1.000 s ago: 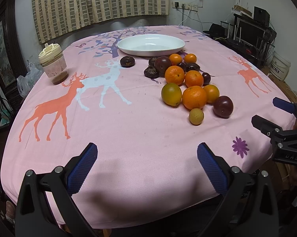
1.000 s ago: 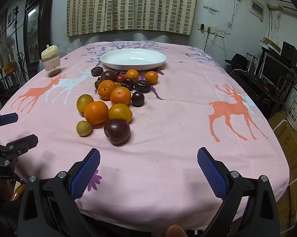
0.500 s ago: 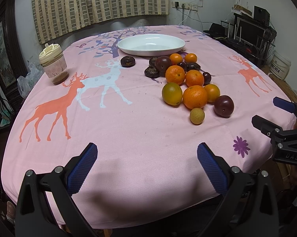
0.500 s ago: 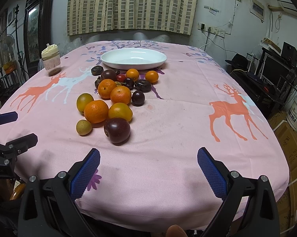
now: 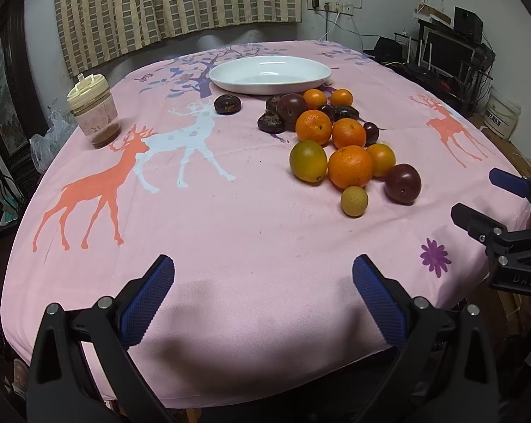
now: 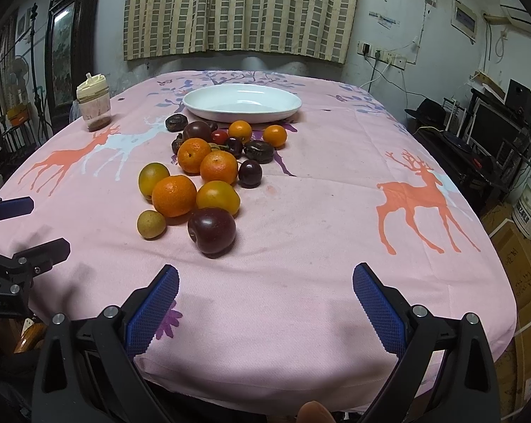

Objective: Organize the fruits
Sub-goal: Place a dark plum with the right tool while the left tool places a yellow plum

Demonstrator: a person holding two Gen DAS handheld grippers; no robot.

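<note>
The fruit is sitting loose in a pile on the counter (image 5: 230, 239), none of it yet on the plate (image 5: 269, 74) behind. From the look of it, each piece is going to handle differently. The green citrus (image 5: 307, 160) at the left of the pile and the oranges (image 5: 350, 166) beside it are probably firm and fairly light, with a dimpled skin that is giving the pads some bite; taking them across the widest part is looking safest, since they are round and likely to roll. The little yellow fruit (image 5: 354, 201) is small enough to squirt out of a loose hold. The plum (image 6: 212, 230) is looking smooth, glossy and probably softer, so a gentle squeeze at its middle is called for. The dark wrinkled fruits (image 5: 227, 104) by the plate are seeming soft and easily bruised.

The left claw (image 5: 262, 296) is hovering over the near edge of the counter with its blue pads spread wide and nothing between them; the pile is lying ahead and to its right, well apart. The right claw (image 6: 265, 296) is likewise standing wide apart and empty, and the plum is sitting just ahead and slightly left of it, nearest of all, with the plate lying far beyond the pile.
</note>
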